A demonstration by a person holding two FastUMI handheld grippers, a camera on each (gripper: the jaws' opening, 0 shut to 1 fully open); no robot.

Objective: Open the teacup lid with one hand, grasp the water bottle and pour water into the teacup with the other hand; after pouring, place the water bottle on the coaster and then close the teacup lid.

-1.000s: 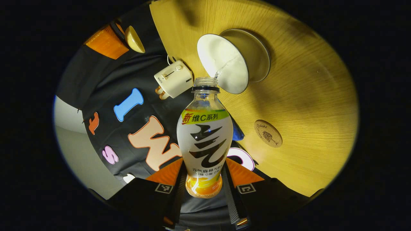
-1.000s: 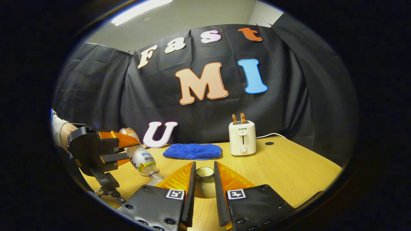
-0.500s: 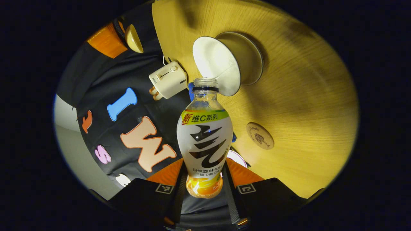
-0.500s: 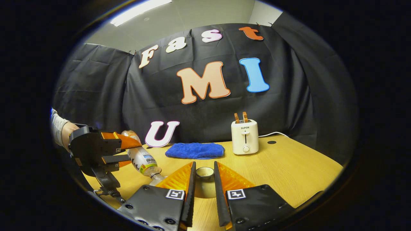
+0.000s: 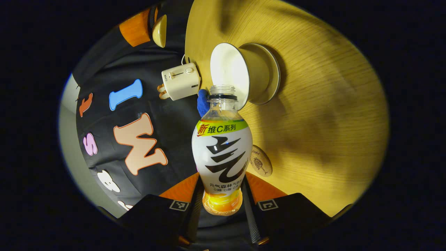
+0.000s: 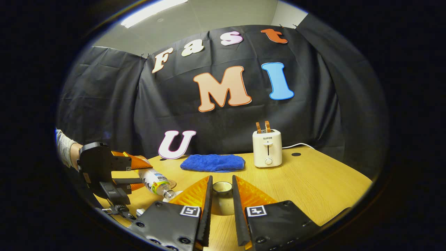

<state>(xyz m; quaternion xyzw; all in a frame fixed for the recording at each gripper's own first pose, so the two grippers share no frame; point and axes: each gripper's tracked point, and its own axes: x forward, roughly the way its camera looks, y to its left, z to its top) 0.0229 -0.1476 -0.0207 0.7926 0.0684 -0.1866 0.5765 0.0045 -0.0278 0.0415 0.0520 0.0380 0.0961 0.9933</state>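
Clamping bottle low on its body between both left gripper fingers, lower centre of left gripper view; neck points up-frame, open mouth at the rim of the cup, upper centre. No cap on. No stream visible at the mouth right now; can't tell if liquid is flowing.

Pinching lid between right gripper fingers, bottom centre of right gripper view, jaws closed narrow on it, lid held above table. Same lid seen top left of left gripper view.

Seen from right gripper view, lower left: bottle tilted mouth-down toward frame centre, left gripper and a sleeved hand behind it.

Coaster just right of bottle body in left gripper view, partly hidden behind it, well below the cup in frame. Toaster and blue cloth left of the cup.

Risks, judged:
- Mouth sits at the rim edge, not over the cup centre; any further tilt could dribble down the cup's outside onto the table.
- Grip is near the bottle base, so the long body levers against the pads; slip or rotation likely when swinging upright.
- Uncapped: fast righting or a hard set-down on the coaster could slosh.
- Coaster half hidden behind the bottle, so off-centre placement is easy.
- Lid held by a narrow pinch; could tilt or drop before reseating.
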